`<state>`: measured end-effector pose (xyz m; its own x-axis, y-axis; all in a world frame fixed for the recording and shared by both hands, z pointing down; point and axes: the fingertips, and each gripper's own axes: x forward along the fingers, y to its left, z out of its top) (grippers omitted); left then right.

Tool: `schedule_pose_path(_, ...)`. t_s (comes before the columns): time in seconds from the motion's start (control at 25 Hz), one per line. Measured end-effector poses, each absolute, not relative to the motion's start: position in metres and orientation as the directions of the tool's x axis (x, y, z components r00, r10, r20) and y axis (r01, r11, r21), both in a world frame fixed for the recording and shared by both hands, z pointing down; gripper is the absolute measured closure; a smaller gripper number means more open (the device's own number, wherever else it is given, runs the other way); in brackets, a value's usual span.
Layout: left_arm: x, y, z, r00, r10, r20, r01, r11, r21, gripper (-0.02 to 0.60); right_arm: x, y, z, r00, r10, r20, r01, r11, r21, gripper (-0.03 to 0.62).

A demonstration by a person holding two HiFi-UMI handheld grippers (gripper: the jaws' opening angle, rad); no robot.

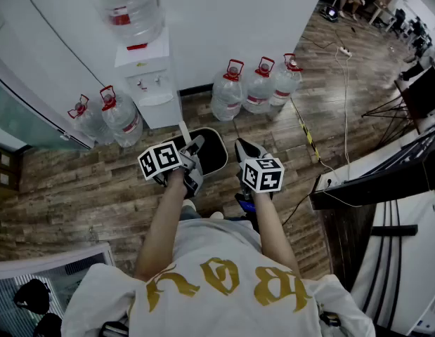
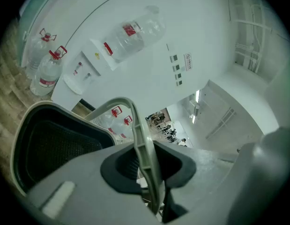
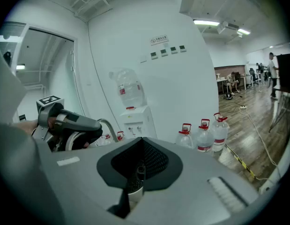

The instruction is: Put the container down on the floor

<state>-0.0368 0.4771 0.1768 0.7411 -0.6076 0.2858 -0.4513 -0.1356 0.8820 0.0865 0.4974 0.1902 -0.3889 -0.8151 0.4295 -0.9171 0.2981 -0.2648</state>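
Note:
A black container [image 1: 211,153] with a pale grey bail handle [image 2: 141,135] hangs above the wooden floor [image 1: 76,188], between my two grippers. My left gripper [image 1: 195,146] is shut on the top of the handle, which runs up between its jaws [image 2: 147,172]. The container's dark mesh-lined inside [image 2: 51,144] fills the lower left of the left gripper view. My right gripper [image 1: 242,148] sits at the container's right edge. Its jaws [image 3: 135,177] are shut on a small whitish piece with a pin, apparently the handle's end at the rim. My left gripper [image 3: 65,125] shows in the right gripper view.
A white water dispenser [image 1: 150,83] stands against the wall ahead. Water bottles sit on the floor to its right [image 1: 256,86] and left [image 1: 105,118]. A dark desk [image 1: 386,174] is at the right. A cable [image 1: 343,69] and striped tape [image 1: 305,128] cross the floor.

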Motion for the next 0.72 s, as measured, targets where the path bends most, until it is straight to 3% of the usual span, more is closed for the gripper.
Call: schedule_pose_path(0.72,-0.071,0.452,0.202,0.686,-0.647,0.331,-0.477,-0.058,0.877,0.515,0.096,0.476,0.192,-0.365,-0.857,0.364,-0.909,0.244,-0.338,0.566)
